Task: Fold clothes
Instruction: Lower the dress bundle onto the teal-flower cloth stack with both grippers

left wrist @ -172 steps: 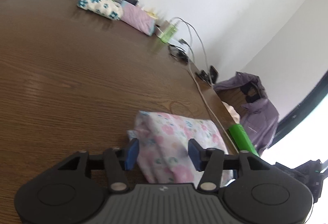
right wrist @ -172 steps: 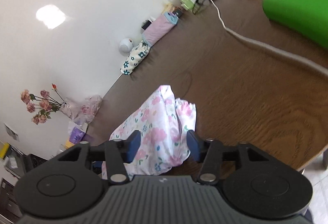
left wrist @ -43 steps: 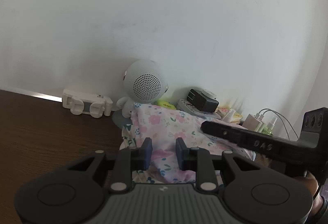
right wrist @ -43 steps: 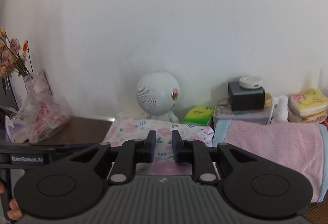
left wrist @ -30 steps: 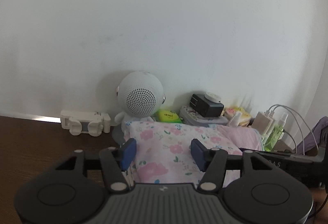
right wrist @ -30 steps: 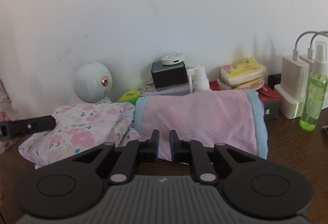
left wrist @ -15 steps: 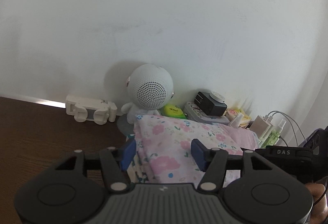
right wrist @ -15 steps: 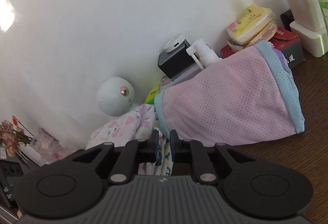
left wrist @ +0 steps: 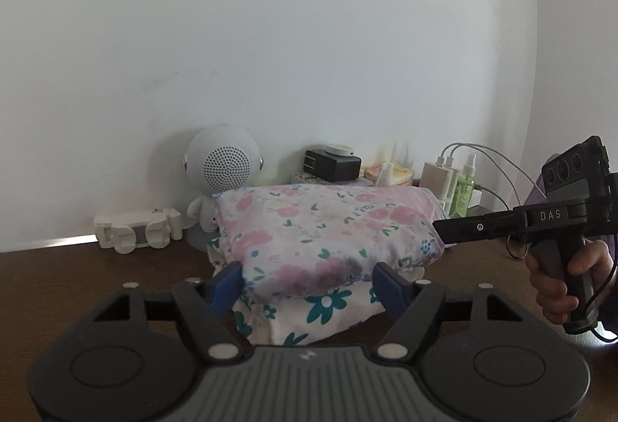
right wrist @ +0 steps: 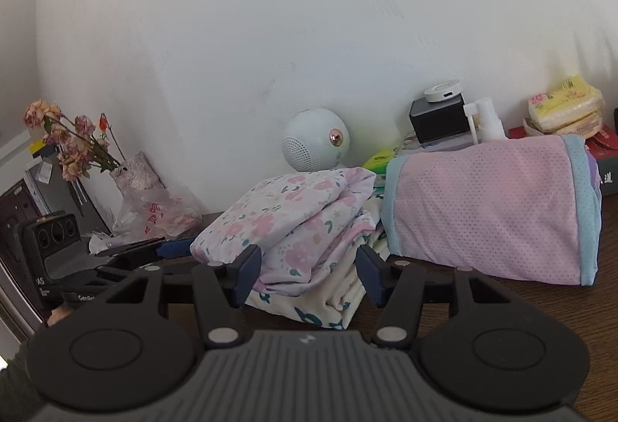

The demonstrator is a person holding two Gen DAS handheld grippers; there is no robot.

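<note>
Change: since a second ago the right tongs have gone from nearly together to apart, and both tongs have drawn back from the pink-flowered folded garment.
Left tongs: jaws closing a little yet apart; the garment's near edge lies between the blue pads, not pressed.
Right tongs: jaws opening, the garment's corner between them, untouched.
Garment: folded, resting on top of a teal-flowered folded cloth on the brown tabletop near the wall.
Neighbours: pink mesh folded piece just beside it; round white speaker behind.
Right hand: wrapped round the handle.
</note>
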